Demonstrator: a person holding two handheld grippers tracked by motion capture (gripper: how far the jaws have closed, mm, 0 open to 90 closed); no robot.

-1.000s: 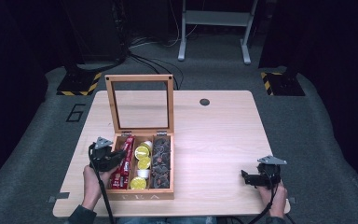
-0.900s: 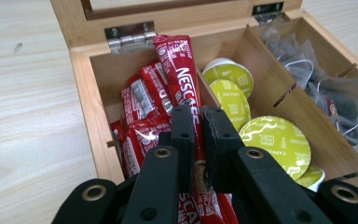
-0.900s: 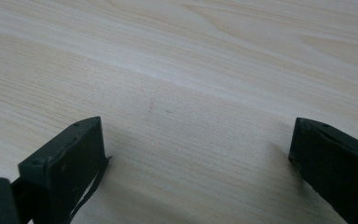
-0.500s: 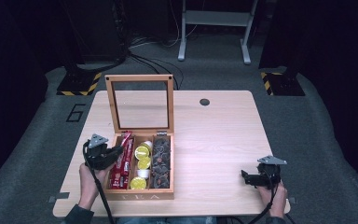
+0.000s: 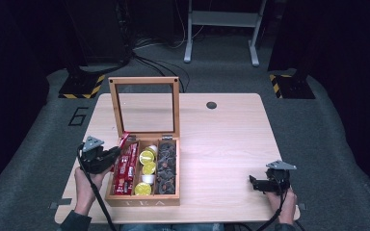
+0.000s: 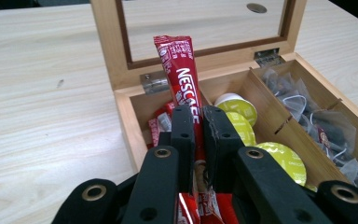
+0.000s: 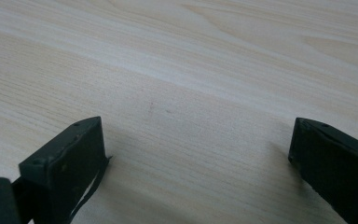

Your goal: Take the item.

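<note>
The red Nescafé stick (image 6: 186, 77) stands in the middle of my left gripper view, its top rising in front of the box's glass lid (image 6: 200, 28), its lower part over the leftmost compartment of the wooden tea box (image 5: 144, 201). My left gripper (image 6: 196, 126) pinches it, jaws pressed on the sachet from both sides. In the high view this gripper (image 5: 115, 154) sits at the box's left edge, lower left of the frame. More red sachets (image 5: 125, 168) lie below it; yellow-green capsules (image 5: 147, 168) fill the middle compartment, tea bags (image 5: 166, 166) the right one. My right gripper (image 5: 257, 184) rests at lower right on the table (image 5: 221, 139), jaws spread wide over bare wood, well apart from the box.
</note>
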